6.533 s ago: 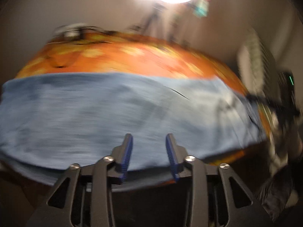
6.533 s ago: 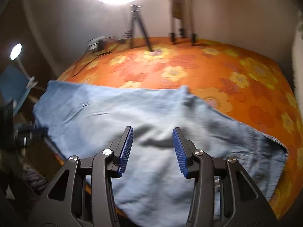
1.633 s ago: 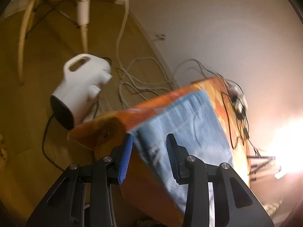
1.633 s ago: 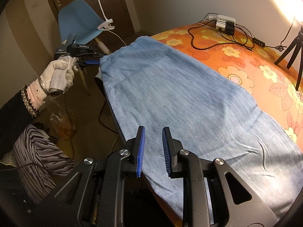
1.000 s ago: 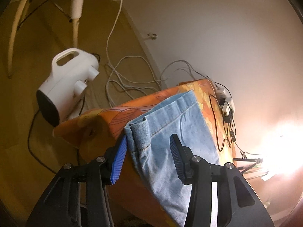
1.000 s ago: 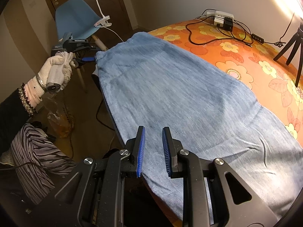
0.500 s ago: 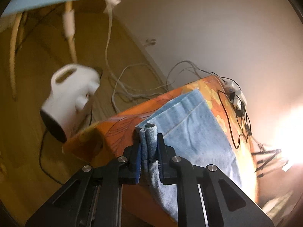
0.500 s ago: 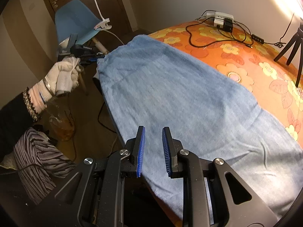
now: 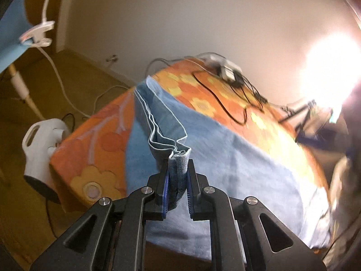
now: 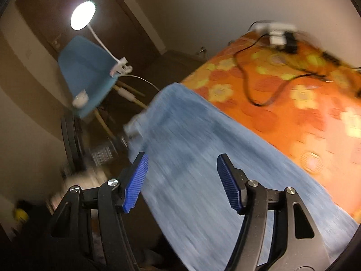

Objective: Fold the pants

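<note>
Light blue denim pants [image 9: 237, 155] lie spread along the near side of a table with an orange flowered cloth [image 9: 227, 99]. My left gripper [image 9: 177, 176] is shut on the bunched corner of the pants at their end and lifts it off the table, so the hem folds hang from the pads. In the right wrist view the pants [image 10: 203, 158] run from the far table end toward me. My right gripper [image 10: 181, 180] is open and empty just above the cloth near the table's front edge. That view is motion-blurred.
A white power strip with black cables [image 9: 227, 70] lies on the far side of the table. A white appliance [image 9: 40, 144] sits on the floor beside the table end. A blue chair with a clip lamp [image 10: 88, 74] stands beyond it. A bright light glares at right [image 9: 327, 67].
My left gripper closed on the pants corner and has now lifted it, swinging toward the table. My right gripper opened wide and moved along the pants toward their far end.
</note>
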`<state>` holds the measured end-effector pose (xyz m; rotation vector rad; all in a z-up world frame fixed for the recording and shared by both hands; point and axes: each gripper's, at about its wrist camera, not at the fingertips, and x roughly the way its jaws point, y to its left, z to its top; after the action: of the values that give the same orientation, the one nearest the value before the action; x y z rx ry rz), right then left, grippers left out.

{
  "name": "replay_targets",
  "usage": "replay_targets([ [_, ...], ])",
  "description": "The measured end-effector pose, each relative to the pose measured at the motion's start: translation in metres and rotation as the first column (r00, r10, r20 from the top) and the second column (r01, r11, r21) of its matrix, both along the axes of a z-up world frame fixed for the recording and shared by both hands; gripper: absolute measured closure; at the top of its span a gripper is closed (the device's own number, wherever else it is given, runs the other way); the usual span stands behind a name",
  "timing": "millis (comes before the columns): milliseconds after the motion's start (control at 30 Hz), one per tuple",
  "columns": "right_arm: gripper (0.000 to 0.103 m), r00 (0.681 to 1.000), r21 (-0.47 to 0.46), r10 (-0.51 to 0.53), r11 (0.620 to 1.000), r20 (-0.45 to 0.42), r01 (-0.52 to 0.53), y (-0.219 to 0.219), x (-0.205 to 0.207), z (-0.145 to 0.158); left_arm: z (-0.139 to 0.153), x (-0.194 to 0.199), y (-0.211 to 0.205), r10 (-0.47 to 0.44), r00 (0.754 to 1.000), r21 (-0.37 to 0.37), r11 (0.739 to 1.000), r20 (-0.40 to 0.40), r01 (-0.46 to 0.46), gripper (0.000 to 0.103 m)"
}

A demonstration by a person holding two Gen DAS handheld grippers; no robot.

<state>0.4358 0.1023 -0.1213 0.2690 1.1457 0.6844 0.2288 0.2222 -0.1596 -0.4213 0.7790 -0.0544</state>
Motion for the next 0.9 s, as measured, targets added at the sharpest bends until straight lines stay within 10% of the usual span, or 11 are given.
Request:
replay_targets([
  [467,0.035,0.975,-0.005,0.091,0.996,-0.204,-0.093,0.151,0.103,-0.09,0.008,-0.014,-0.005,-0.077,0.995,-0.02,0.997,0.062,0.078,0.092],
  [900,0.036,0.974,-0.315,0.135,0.93,-0.184,-0.188,0.208,0.121,-0.097,0.013,-0.015,-0.04,-0.185,0.98,0.057,0.982,0.068,0.181,0.092],
])
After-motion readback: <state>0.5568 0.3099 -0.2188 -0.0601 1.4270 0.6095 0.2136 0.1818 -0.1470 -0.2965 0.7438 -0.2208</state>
